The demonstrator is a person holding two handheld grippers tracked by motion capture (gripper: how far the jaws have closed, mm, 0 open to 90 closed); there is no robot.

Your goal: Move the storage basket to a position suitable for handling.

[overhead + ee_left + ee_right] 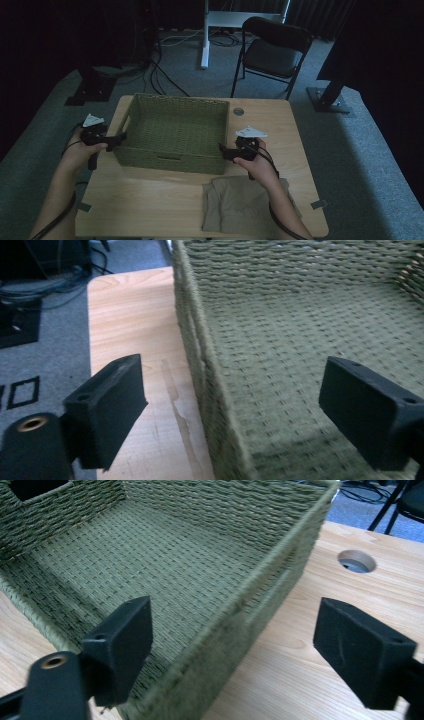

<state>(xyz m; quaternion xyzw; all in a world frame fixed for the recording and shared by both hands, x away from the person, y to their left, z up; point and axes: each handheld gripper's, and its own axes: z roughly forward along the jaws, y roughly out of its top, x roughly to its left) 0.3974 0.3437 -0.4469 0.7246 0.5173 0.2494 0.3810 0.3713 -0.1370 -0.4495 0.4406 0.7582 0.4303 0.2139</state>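
Note:
A green woven basket (165, 159) stands empty on the wooden table (150, 200). My left gripper (120, 138) is at the basket's left side. In the left gripper view its jaws straddle the basket wall (200, 365), one outside over the tabletop and one inside, and my left gripper (235, 415) is open with the pads off the weave. My right gripper (223, 151) is at the basket's right front corner. In the right gripper view, my right gripper (235, 650) likewise straddles the right wall (270, 585), open and not pressing on it.
A folded tan cloth (245, 205) lies at the table's front right, under my right forearm. A round cable hole (238, 111) sits behind the basket's right corner. A black folding chair (275, 50) stands beyond the table's far edge.

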